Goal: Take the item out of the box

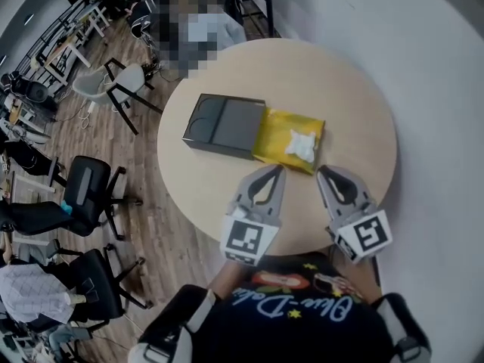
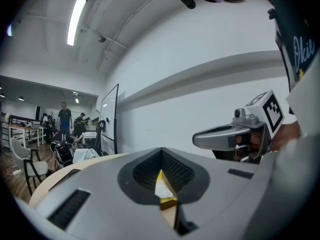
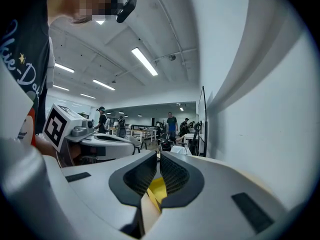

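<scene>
On the round table (image 1: 355, 104) lies a black box sleeve (image 1: 223, 125) with its yellow inner tray (image 1: 276, 131) slid out to the right. A white crumpled item (image 1: 301, 145) rests in the tray. My left gripper (image 1: 280, 169) is shut and empty, its tip just short of the tray's near edge. My right gripper (image 1: 322, 172) is shut too, with its tip by the tray's near right corner. In the left gripper view, the yellow tray and white item (image 2: 161, 188) show through the hollow behind the closed tips. The right gripper view shows the yellow tray (image 3: 157, 189) the same way.
Office chairs (image 1: 87, 195) and a grey chair (image 1: 121, 82) stand on the wood floor left of the table. A white wall runs on the right. People stand far off among desks (image 3: 171, 124). Each gripper shows in the other's view: right gripper (image 2: 235, 134), left gripper (image 3: 95, 139).
</scene>
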The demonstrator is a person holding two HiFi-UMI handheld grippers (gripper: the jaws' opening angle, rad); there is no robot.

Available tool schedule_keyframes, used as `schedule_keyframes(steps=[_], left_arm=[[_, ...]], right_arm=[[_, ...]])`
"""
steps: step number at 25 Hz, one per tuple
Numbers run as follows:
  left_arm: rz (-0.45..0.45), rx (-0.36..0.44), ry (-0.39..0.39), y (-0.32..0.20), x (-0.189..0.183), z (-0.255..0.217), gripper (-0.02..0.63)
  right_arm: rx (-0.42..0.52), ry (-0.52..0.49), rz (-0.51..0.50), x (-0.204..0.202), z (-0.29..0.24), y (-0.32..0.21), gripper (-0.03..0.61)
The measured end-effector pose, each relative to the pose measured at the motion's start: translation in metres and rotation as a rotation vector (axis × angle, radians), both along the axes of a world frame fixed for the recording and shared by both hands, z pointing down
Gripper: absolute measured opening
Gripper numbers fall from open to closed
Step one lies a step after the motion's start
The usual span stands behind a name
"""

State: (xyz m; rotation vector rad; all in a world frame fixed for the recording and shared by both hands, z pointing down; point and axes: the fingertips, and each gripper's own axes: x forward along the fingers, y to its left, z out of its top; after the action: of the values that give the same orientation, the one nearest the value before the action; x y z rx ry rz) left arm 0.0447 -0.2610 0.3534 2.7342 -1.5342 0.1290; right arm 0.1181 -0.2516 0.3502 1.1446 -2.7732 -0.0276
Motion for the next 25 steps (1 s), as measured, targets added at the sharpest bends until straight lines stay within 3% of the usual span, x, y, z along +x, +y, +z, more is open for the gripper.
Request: schedule_keyframes(steps=[16,25], left_arm=[[0.013,-0.062,0.000,-0.051,-0.031,0.035,-0.011],[0.021,-0.110,-0.008,-0.072,-0.038,0.062,-0.011]], right_arm=[[-0.107,0.246,0.027,-0.020,0.057,-0.062,0.032],[-0.232,0.411,-0.015,-0.033,0.115,-0.087,0.053]])
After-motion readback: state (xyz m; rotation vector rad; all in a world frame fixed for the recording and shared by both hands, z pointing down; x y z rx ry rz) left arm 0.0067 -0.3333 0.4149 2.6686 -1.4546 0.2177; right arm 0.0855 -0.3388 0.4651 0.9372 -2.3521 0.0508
